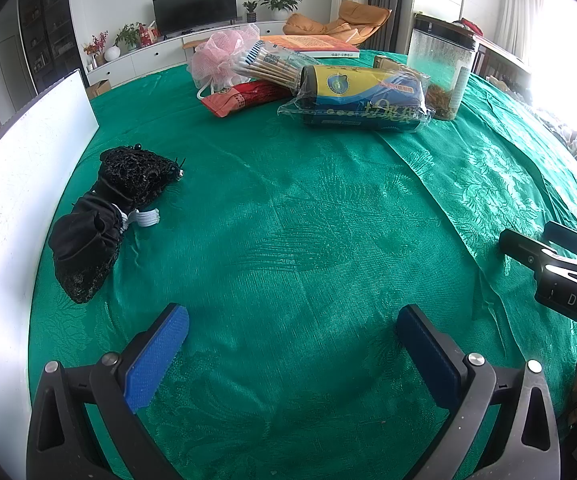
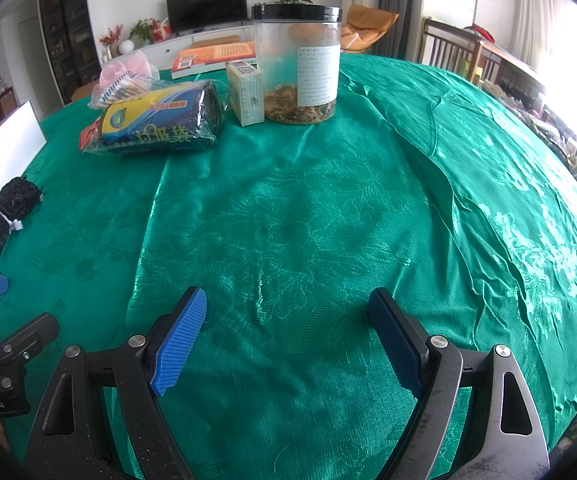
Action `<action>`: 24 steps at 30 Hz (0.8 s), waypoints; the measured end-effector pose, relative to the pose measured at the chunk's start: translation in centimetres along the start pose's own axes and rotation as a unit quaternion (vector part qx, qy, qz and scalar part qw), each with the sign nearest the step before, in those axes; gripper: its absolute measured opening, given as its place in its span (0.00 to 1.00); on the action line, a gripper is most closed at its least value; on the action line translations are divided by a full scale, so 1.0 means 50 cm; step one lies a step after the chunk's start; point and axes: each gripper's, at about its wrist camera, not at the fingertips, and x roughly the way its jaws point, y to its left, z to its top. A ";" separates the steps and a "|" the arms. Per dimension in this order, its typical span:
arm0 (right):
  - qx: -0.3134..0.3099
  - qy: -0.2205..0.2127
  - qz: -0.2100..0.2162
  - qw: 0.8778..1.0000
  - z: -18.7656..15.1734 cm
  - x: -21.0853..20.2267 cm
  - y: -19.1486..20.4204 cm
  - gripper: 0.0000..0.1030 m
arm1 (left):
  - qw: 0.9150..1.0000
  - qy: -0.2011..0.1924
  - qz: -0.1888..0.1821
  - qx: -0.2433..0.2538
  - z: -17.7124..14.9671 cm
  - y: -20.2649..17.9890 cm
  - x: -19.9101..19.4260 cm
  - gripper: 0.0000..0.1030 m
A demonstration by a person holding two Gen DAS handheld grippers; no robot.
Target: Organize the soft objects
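Hovering over the green tablecloth (image 1: 288,220), we keep our left gripper (image 1: 292,332) and right gripper (image 2: 286,320) spread wide, gripping nothing. The black soft bundle (image 1: 104,216) lies on the cloth's left side, by the white board (image 1: 28,168), well apart from both.

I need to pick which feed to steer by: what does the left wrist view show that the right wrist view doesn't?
Only the left wrist view shows the red packet nearly whole and the black mesh bundle close up beside the white board.

Only the right wrist view shows the clear jar whole, with its label, and the small box beside it.

Both show the green tablecloth, the pink mesh puff, the cotton swabs, the blue-and-yellow bag roll, the book, and open fingers on the left gripper and right gripper.
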 end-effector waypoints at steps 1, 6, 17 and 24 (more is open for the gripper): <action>0.000 0.000 0.000 1.000 0.000 0.000 0.000 0.83 | 1.000 0.000 0.000 0.000 0.000 0.000 0.000 1.00; 0.000 0.000 0.000 1.000 0.000 0.000 0.000 0.83 | 1.000 0.000 0.000 0.000 0.000 0.000 0.000 1.00; 0.000 0.000 0.000 1.000 -0.001 -0.001 0.000 0.83 | 1.000 0.018 0.000 0.003 0.002 0.000 -0.004 1.00; 0.000 0.000 0.001 1.000 -0.001 0.001 0.002 0.83 | 0.999 -0.040 0.010 -0.019 0.083 0.086 -0.105 1.00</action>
